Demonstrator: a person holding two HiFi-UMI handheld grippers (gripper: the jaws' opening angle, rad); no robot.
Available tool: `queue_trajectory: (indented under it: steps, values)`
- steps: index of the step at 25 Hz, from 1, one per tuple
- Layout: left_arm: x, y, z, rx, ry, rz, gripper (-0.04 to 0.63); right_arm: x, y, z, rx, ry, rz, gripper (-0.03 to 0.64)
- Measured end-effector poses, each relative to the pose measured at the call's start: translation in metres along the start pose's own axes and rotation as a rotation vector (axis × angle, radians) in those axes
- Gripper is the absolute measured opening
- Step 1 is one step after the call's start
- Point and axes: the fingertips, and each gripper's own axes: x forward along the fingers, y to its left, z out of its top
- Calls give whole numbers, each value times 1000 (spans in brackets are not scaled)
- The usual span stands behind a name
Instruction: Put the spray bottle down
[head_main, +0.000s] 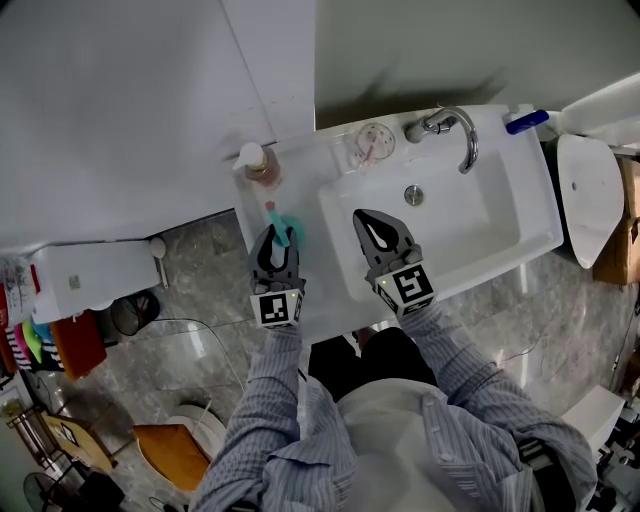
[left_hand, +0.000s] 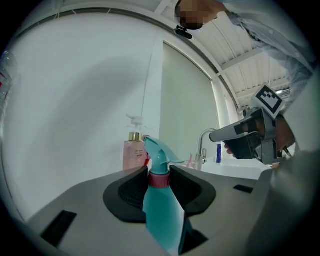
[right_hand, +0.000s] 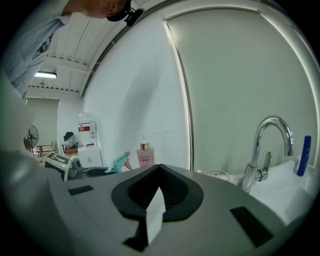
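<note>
Where the spray bottle (left_hand: 161, 200) is: between the jaws of the left gripper (head_main: 277, 244), over the left ledge of the sink (head_main: 540, 200), about midway between its back and front edges. If the bottom touches the ledge, I cannot tell.
Spray bottle: teal body, red collar, teal head with a small pink part; it stands nearly upright.
Left gripper: both jaws are pressed onto the body of the bottle, just under the red collar.
Right gripper (head_main: 368, 222): the jaws are pressed together and nothing is between them. It hangs over the front left part of the basin, beside the left gripper but apart from it.
Pink pump bottle (head_main: 258, 165): upright at the back left corner of the sink, behind the spray bottle and not touching it.
Faucet (head_main: 455, 128): chrome, on the back edge of the sink, with the spout curving over the basin.
Glass dish (head_main: 372, 143): round, on the back edge, just left of the faucet.
Blue tube (head_main: 527, 121): at the back right corner of the sink.
Drain (head_main: 413, 194): in the basin floor, near the back edge and below the faucet.
Sleeves (head_main: 270, 400): striped, one behind each gripper.
</note>
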Motion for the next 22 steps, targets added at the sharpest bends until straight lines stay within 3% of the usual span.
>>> queue_trajectory:
  steps: [12, 22]
  values:
    - [-43, -4, -1, 10, 14, 11, 113, -41, 13, 6, -25, -12, -24, 15]
    - [-89, -8, 78, 48, -69, 13, 23, -82, 26, 35, -23, -65, -46, 15]
